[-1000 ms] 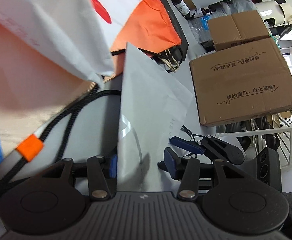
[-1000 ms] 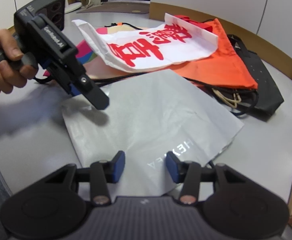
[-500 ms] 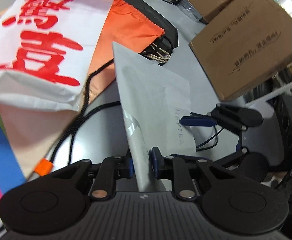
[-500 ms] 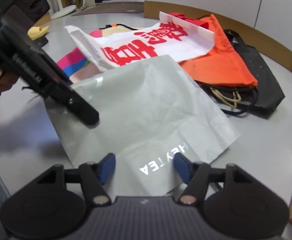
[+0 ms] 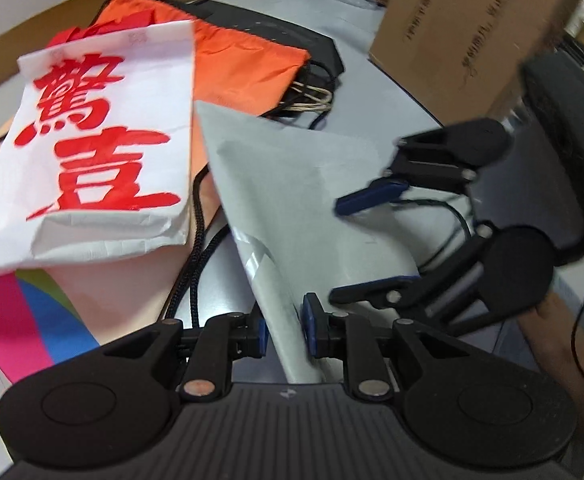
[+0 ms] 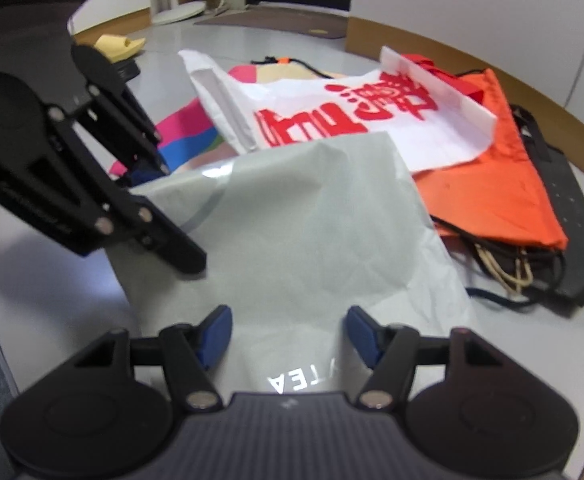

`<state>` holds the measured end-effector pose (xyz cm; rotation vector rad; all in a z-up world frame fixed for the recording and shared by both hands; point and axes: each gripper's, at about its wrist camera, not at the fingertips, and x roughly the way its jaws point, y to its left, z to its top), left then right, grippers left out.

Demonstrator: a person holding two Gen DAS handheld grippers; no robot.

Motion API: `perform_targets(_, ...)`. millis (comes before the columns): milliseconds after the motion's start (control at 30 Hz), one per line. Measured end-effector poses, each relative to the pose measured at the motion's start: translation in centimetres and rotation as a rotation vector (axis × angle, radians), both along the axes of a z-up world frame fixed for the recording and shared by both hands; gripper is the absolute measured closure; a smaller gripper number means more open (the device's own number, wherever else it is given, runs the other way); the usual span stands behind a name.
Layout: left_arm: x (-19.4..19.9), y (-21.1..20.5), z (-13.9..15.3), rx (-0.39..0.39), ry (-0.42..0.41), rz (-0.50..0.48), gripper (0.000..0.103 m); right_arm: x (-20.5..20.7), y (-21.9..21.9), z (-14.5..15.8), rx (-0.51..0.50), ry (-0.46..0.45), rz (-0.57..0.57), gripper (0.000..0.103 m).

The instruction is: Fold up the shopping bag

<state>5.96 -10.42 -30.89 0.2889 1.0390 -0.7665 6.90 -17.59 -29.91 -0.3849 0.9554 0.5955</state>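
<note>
A flat grey paper shopping bag [image 5: 292,184] with white lettering lies on the grey table, its near edge raised. My left gripper [image 5: 285,326] is shut on that edge and lifts it; the bag also shows in the right wrist view [image 6: 312,240]. My right gripper [image 6: 287,334] is open, its blue pads either side of the bag's printed end and low over it. In the left wrist view the right gripper [image 5: 376,240] hangs open over the bag's right side. The left gripper [image 6: 139,216] shows at the left of the right wrist view.
A white bag with red characters [image 5: 91,140], an orange drawstring bag [image 5: 243,56], a black bag [image 6: 564,216] and a pink-and-blue bag [image 5: 15,320] lie behind the grey bag. Cardboard boxes [image 5: 472,28] stand at the table's right edge.
My left gripper has closed on the grey bag's edge and raised it. My right gripper has opened wider and moved in closer over the bag's printed end.
</note>
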Motion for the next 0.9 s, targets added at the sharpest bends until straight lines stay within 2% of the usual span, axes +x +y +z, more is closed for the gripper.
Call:
perform_targets(233,-0.3,-0.5,0.3,0.013,-0.004,0.023,0.084,0.2,0.8,-0.8,-0.02,-0.007,0.011,0.036)
perform_targets(300,0.7,-0.3,-0.1,0.012,0.042,0.085,0.081,0.1,0.8,-0.9,-0.022,-0.011,0.002,0.036)
perform_targets(400,2.6,0.4,-0.8,-0.02,0.111,0.166,0.07,-0.1,0.7,-1.0,-0.022,-0.017,0.004,0.036)
perform_targets(567,6.3,0.5,-1.1,-0.092,0.139,0.245,0.068,-0.1,0.8,-0.9,-0.024,-0.016,0.009,0.036)
perform_targets(600,6.5,0.4,-1.0,-0.101,0.139,0.245,0.068,0.0,0.8,-0.9,-0.022,-0.013,0.009,0.036)
perform_targets(667,6.5,-0.3,-0.7,-0.098,0.112,0.226,0.076,0.3,0.8,-0.8,-0.021,0.0,0.016,0.036)
perform_targets(900,5.3,-1.6,0.2,-0.027,0.011,0.16,0.079,1.6,0.7,-0.4,-0.026,0.017,0.033,0.033)
